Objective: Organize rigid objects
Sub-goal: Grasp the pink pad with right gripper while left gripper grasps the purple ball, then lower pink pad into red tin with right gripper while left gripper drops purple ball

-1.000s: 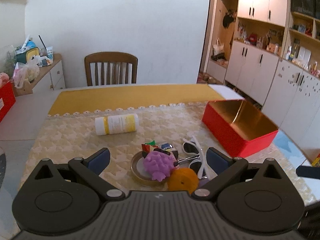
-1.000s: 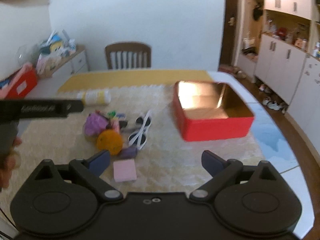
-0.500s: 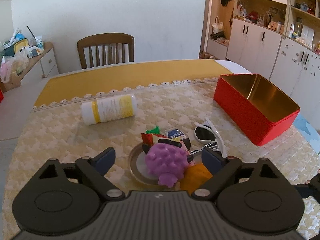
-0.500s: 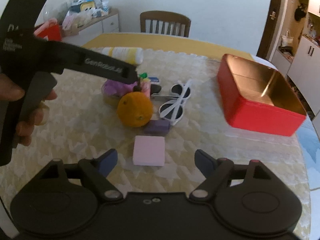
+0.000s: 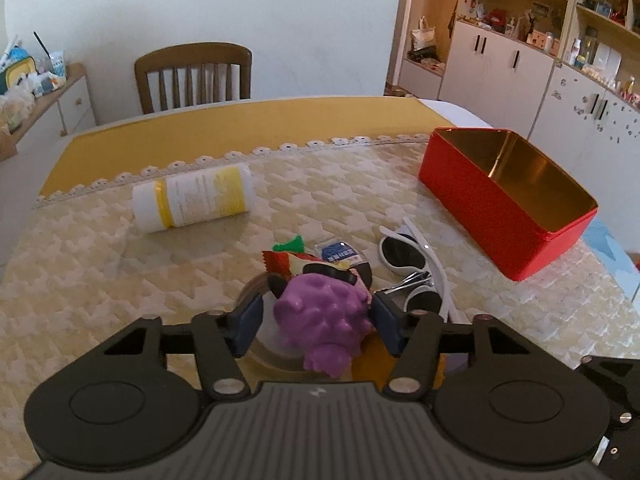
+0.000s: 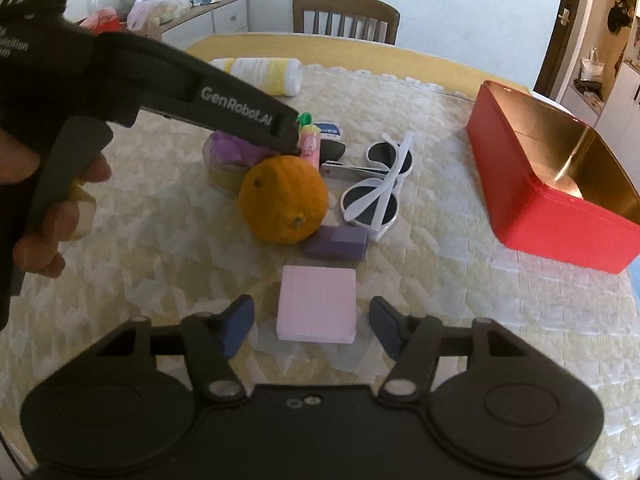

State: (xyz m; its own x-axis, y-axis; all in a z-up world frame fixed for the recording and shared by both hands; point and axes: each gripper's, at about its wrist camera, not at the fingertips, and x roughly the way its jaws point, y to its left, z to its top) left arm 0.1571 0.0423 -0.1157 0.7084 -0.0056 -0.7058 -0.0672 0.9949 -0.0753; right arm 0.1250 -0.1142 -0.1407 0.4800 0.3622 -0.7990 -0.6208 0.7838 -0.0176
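My left gripper (image 5: 317, 325) straddles a purple bumpy toy (image 5: 324, 320) that sits on a tape roll (image 5: 250, 294). Its jaws are closing; the right pad is at the toy's side and a gap remains at the left pad. My right gripper (image 6: 312, 325) has a pink square block (image 6: 318, 304) between its fingers, and its jaws are closing with gaps on both sides. An orange (image 6: 284, 200), a small purple block (image 6: 338, 242) and white sunglasses (image 6: 380, 184) lie beyond the pink block. In the right wrist view the left gripper (image 6: 290, 136) reaches over the pile.
An open red tin (image 5: 508, 200) with a gold inside stands at the right. A white and yellow bottle (image 5: 194, 202) lies on its side farther back. Snack packets (image 5: 288, 260) and a nail clipper (image 5: 408, 282) lie in the pile. A wooden chair (image 5: 194, 76) stands behind the table.
Both grippers came down and closer to the table, and their jaws narrowed. The left now straddles the purple toy, the right the pink block.
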